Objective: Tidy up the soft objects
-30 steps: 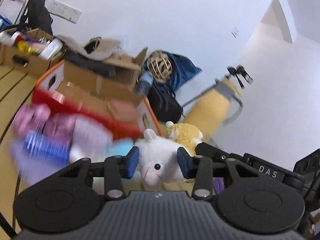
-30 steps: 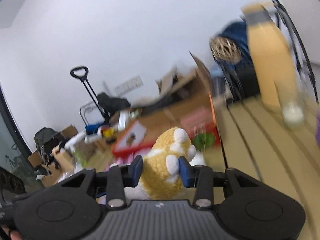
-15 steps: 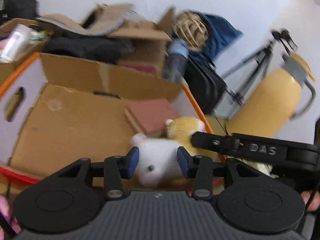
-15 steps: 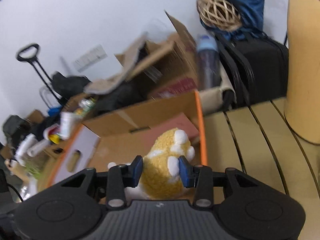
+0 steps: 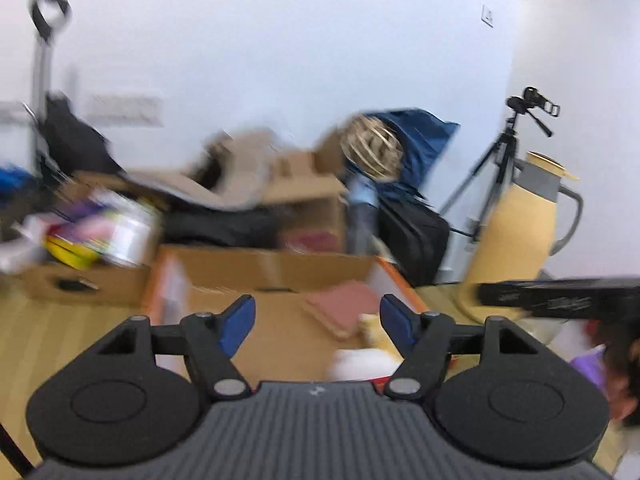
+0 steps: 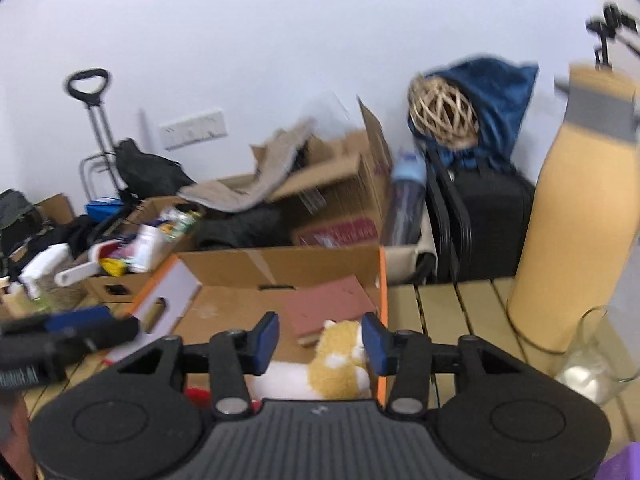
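An open cardboard box with an orange rim point(image 6: 382, 304) stands on the slatted table. A yellow plush toy point(image 6: 340, 354) and a white plush toy point(image 6: 288, 380) lie inside it at its near right corner. My right gripper point(image 6: 320, 342) is open just above them, its jaws apart and empty. In the left wrist view my left gripper point(image 5: 314, 322) is open and empty over the same box point(image 5: 280, 320), with the white plush point(image 5: 360, 364) and yellow plush point(image 5: 374, 328) below to the right.
A pink flat pad point(image 6: 328, 304) lies in the box. A tall yellow thermos point(image 6: 576, 208) and a glass point(image 6: 596, 352) stand on the table at right. More cardboard boxes point(image 6: 328, 196), a black bag point(image 6: 480, 216) and a tripod point(image 5: 496, 160) crowd behind.
Both grippers carried the plush toys over the box, then opened. The white and yellow toys now lie in the box. The left gripper has pulled up and back.
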`<state>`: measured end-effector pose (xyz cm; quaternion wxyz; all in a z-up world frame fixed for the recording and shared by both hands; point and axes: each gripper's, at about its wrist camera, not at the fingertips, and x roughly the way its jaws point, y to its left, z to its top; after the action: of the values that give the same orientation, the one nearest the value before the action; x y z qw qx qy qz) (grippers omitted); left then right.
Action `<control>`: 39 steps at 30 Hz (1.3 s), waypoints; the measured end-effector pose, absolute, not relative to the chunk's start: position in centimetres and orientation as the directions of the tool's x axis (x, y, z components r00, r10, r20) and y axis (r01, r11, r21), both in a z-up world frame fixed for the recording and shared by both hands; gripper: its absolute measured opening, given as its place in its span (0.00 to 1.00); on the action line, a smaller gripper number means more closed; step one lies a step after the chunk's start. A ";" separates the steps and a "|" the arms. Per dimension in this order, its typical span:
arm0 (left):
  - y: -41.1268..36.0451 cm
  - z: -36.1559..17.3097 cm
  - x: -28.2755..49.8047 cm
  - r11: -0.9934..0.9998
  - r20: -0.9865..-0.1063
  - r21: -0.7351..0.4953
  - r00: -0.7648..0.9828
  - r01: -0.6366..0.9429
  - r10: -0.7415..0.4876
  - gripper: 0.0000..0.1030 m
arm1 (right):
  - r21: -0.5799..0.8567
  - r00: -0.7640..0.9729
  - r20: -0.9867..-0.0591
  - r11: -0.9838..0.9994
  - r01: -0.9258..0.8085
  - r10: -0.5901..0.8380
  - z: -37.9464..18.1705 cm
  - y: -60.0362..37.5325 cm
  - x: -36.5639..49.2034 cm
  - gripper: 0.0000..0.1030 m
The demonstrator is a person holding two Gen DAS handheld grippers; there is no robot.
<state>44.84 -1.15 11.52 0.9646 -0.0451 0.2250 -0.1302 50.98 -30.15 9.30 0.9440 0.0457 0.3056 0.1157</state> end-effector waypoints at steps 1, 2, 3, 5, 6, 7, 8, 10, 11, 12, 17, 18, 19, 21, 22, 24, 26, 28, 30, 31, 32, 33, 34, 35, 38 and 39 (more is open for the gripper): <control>-0.3 12.1 43.5 0.972 -0.411 -0.109 0.881 0.209 -0.235 0.74 | 0.142 0.792 -0.558 0.969 -0.203 0.248 10.3 -30.1 49.8 0.47; 0.4 12.8 42.2 0.979 -0.396 -0.071 0.896 0.190 -0.202 0.79 | 0.125 0.801 -0.545 0.969 -0.213 0.247 11.2 -30.0 48.5 0.50; 1.0 13.3 40.9 0.985 -0.376 -0.038 0.911 0.170 -0.172 0.81 | 0.108 0.811 -0.531 0.969 -0.220 0.244 12.0 -29.9 47.3 0.54; 2.0 14.5 38.1 0.992 -0.334 0.003 0.935 0.127 -0.119 0.90 | 0.084 0.832 -0.500 0.970 -0.229 0.240 13.4 -29.8 44.7 0.65; 2.3 15.0 36.9 0.993 -0.316 0.013 0.943 0.119 -0.108 0.92 | 0.079 0.840 -0.486 0.970 -0.232 0.240 14.0 -29.7 43.5 0.65; 2.6 15.4 35.7 0.994 -0.296 0.017 0.950 0.110 -0.100 0.95 | 0.078 0.847 -0.471 0.968 -0.239 0.247 14.6 -29.6 42.1 0.66; 2.8 15.8 34.3 0.995 -0.277 0.021 0.956 0.103 -0.093 0.97 | 0.076 0.849 -0.464 0.966 -0.245 0.252 14.9 -29.4 41.1 0.66; 3.1 16.3 32.2 0.994 -0.256 0.033 0.962 0.102 -0.090 0.98 | 0.074 0.858 -0.443 0.964 -0.255 0.261 15.6 -29.2 38.7 0.69; 3.1 16.4 31.0 0.994 -0.251 0.039 0.964 0.103 -0.090 0.98 | 0.069 0.863 -0.431 0.963 -0.262 0.265 15.9 -29.0 37.5 0.72; 3.3 16.3 29.9 0.994 -0.250 0.041 0.965 0.098 -0.085 0.99 | 0.064 0.869 -0.417 0.963 -0.263 0.265 16.0 -29.0 36.3 0.73; 3.5 14.3 22.5 0.995 -0.187 0.074 0.981 0.071 -0.056 1.00 | 0.028 0.904 -0.339 0.964 -0.265 0.259 14.6 -28.9 28.9 0.73; 3.5 13.6 20.8 0.993 -0.154 0.096 0.986 0.072 -0.057 1.00 | 0.019 0.911 -0.320 0.963 -0.268 0.260 14.0 -28.8 27.4 0.73; 3.3 13.0 19.1 0.990 -0.114 0.122 0.992 0.077 -0.063 1.00 | 0.006 0.918 -0.297 0.962 -0.274 0.263 13.5 -28.7 25.7 0.73; 2.7 11.3 15.8 0.986 -0.054 0.155 0.997 0.063 -0.056 1.00 | -0.018 0.928 -0.265 0.961 -0.276 0.261 12.3 -28.2 22.3 0.74; 2.3 10.5 14.1 0.985 -0.046 0.163 0.997 0.063 -0.056 1.00 | -0.020 0.930 -0.253 0.960 -0.280 0.266 11.7 -28.0 20.8 0.76; 2.2 9.0 11.7 0.987 -0.064 0.130 0.995 0.090 -0.082 1.00 | -0.022 0.935 -0.236 0.961 -0.277 0.264 10.5 -27.5 17.9 0.80; 1.9 7.2 9.1 0.992 -0.091 0.096 0.993 0.085 -0.076 1.00 | -0.024 0.940 -0.218 0.962 -0.273 0.261 9.1 -26.9 14.9 0.84; 1.8 5.6 7.5 0.991 -0.109 0.116 0.992 0.069 -0.056 1.00 | 0.013 0.938 -0.225 0.964 -0.266 0.262 7.2 -26.5 12.3 0.85; 1.8 4.3 6.7 0.990 -0.135 0.135 0.990 0.049 -0.031 1.00 | 0.037 0.920 -0.246 0.951 -0.306 0.305 5.3 -26.4 10.4 0.85; 2.0 4.0 6.8 0.989 -0.153 0.135 0.988 0.057 -0.036 1.00 | 0.037 0.915 -0.258 0.949 -0.313 0.311 4.6 -26.3 9.9 0.85; 2.1 3.9 7.0 0.988 -0.165 0.136 0.985 0.067 -0.044 1.00 | 0.030 0.910 -0.275 0.949 -0.315 0.311 4.1 -26.1 9.6 0.85; 2.3 3.8 7.3 0.989 -0.169 0.135 0.985 0.063 -0.040 1.00 | 0.022 0.906 -0.288 0.948 -0.319 0.311 3.8 -26.0 9.5 0.84; 2.3 3.9 7.8 0.990 -0.168 0.134 0.985 0.048 -0.025 1.00 | 0.018 0.901 -0.302 0.947 -0.322 0.312 3.7 -25.9 9.6 0.84; 2.5 4.0 8.1 0.991 -0.164 0.131 0.986 0.042 -0.020 1.00 | 0.019 0.897 -0.313 0.946 -0.324 0.313 3.7 -25.8 9.8 0.83; 3.1 4.1 9.1 0.995 -0.159 0.093 0.987 0.046 -0.031 1.00 | 0.043 0.904 -0.299 0.951 -0.307 0.305 3.9 -25.8 10.4 0.83; 3.2 3.9 9.6 0.995 -0.166 0.083 0.986 0.047 -0.032 1.00 | 0.052 0.906 -0.296 0.952 -0.301 0.303 3.9 -25.8 10.7 0.83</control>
<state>9.59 3.24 3.94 0.9954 0.0431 0.0828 -0.0198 10.66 -25.82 3.93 0.9761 0.0026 0.1522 0.1548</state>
